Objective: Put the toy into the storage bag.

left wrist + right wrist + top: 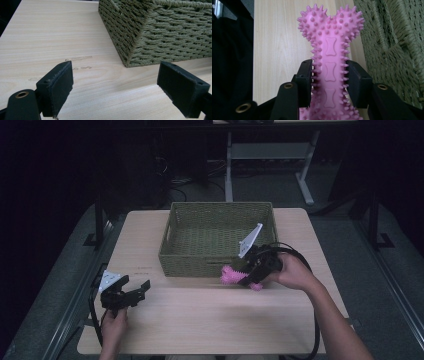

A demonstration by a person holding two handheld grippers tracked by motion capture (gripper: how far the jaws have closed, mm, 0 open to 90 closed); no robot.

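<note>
Already the right gripper (pixel 329 75) is clamping the pink spiked bone toy (pixel 330 50) by its shaft, its pads (pixel 304 80) pressing in from both sides, so the pick-up looks done. What is left, judging by the layout, is carrying the toy over the rim of the woven basket (pixel 220 210) and letting go (the basket's inside is looking bare so far). In the high view the toy (pixel 229 275) is hanging just outside the basket's near wall, toward the table's (pixel 210 320) right half, with the right gripper (pixel 250 270) reaching leftward from a bent wrist. The left gripper (pixel 142 290) is resting near the table's front-left corner, jaws standing wide apart and holding nothing, pointing toward the basket's near-left corner (pixel 130 62).
</note>
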